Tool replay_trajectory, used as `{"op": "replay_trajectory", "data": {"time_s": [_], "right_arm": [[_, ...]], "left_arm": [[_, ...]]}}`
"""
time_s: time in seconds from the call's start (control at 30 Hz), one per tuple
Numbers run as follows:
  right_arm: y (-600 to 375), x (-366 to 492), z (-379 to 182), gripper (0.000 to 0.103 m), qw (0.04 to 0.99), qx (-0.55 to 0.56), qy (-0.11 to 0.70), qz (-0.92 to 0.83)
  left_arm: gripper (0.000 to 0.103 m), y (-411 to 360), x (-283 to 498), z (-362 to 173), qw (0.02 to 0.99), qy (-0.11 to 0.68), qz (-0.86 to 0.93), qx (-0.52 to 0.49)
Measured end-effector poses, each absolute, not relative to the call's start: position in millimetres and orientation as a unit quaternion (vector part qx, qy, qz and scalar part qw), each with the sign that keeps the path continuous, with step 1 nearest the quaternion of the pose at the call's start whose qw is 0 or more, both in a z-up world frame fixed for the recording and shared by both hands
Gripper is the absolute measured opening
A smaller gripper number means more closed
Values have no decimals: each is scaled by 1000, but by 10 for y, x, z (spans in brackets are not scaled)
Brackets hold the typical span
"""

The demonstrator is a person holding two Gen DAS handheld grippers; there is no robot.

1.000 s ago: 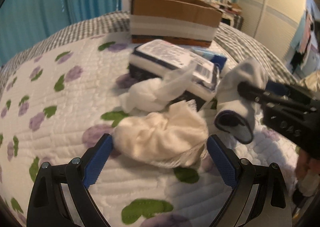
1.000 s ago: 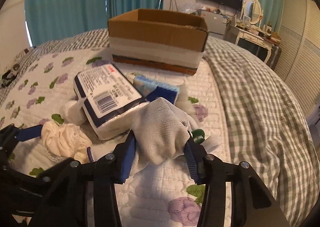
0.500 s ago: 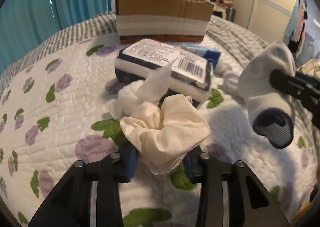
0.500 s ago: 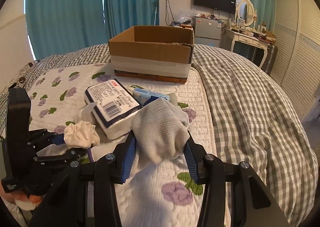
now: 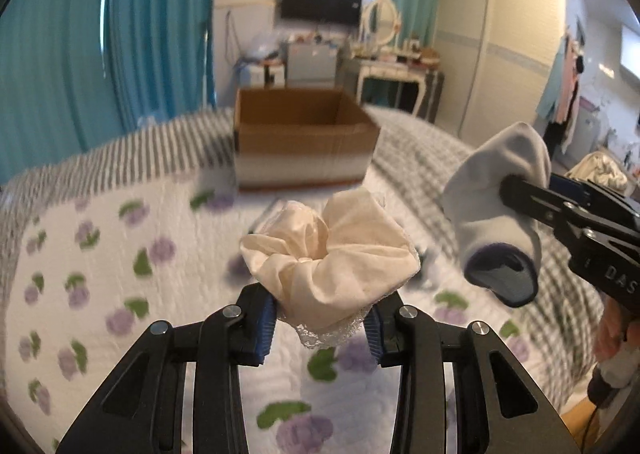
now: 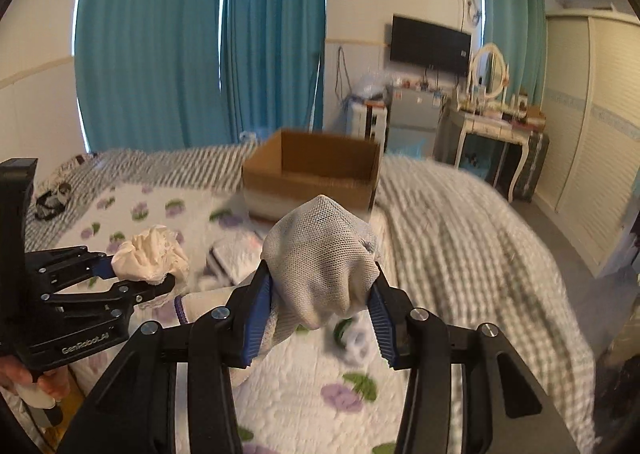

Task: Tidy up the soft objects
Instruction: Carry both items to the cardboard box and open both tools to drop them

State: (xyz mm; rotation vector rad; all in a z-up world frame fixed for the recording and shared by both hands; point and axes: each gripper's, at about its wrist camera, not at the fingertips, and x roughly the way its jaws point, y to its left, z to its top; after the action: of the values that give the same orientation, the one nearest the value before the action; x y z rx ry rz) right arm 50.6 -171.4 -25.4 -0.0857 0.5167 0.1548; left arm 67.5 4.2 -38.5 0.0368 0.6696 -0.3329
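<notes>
My left gripper [image 5: 320, 324] is shut on a crumpled cream cloth [image 5: 330, 258] and holds it in the air above the bed. My right gripper [image 6: 322, 304] is shut on a white mesh sock [image 6: 320, 258] with a dark cuff, also lifted. The sock [image 5: 498, 214] and the right gripper show in the left wrist view at the right; the cloth [image 6: 150, 260] and the left gripper [image 6: 132, 278] show in the right wrist view at the left. An open cardboard box [image 5: 300, 134] stands ahead on the bed, also in the right wrist view [image 6: 316, 178].
The bed has a white quilt with purple flowers [image 5: 100, 254] and a grey checked blanket [image 6: 460, 234]. A wrapped tissue pack [image 6: 234, 250] and small items lie on the quilt below. Teal curtains, a dresser and a wardrobe stand behind.
Both grippers have risen from the quilt and tilted up toward the box, each carrying its item. The left gripper closed on the cream cloth during the earlier frames.
</notes>
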Motion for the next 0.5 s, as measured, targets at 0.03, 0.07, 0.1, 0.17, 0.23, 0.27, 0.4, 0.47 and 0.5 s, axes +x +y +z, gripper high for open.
{"op": "replay_trajectory", "data": {"time_s": [0.03,0.07,0.1,0.17,0.23,0.27,0.4,0.47,0.5], "right_arm": [[-1717,527,-163,45,965,-45,248,76],[-1718,551,-86,45,966,-48,242,76],[-1721,586,5,45,968,-51,234,75],[-1730,695,169,45,971,-56,221,76],[-1737,831,273,45,972,-60,216,77],[-1739,908,317,45,972,-63,213,77],[-1749,1345,427,45,972,-78,208,75],[-1760,1579,441,45,972,-77,210,76],[-1771,1747,443,45,972,-76,211,75]], "left_arm": [[36,28,698,-311,932,321,-165,19],[36,19,718,-248,934,316,-165,19],[36,3,763,-170,936,309,-165,20],[36,-31,895,-21,940,297,-165,21],[36,-47,1006,74,943,289,-163,21],[36,-51,1077,111,944,285,-162,20],[38,-48,1480,235,949,268,-165,12],[38,-36,1751,256,948,272,-165,2],[38,-40,1882,265,949,272,-161,1]]}}
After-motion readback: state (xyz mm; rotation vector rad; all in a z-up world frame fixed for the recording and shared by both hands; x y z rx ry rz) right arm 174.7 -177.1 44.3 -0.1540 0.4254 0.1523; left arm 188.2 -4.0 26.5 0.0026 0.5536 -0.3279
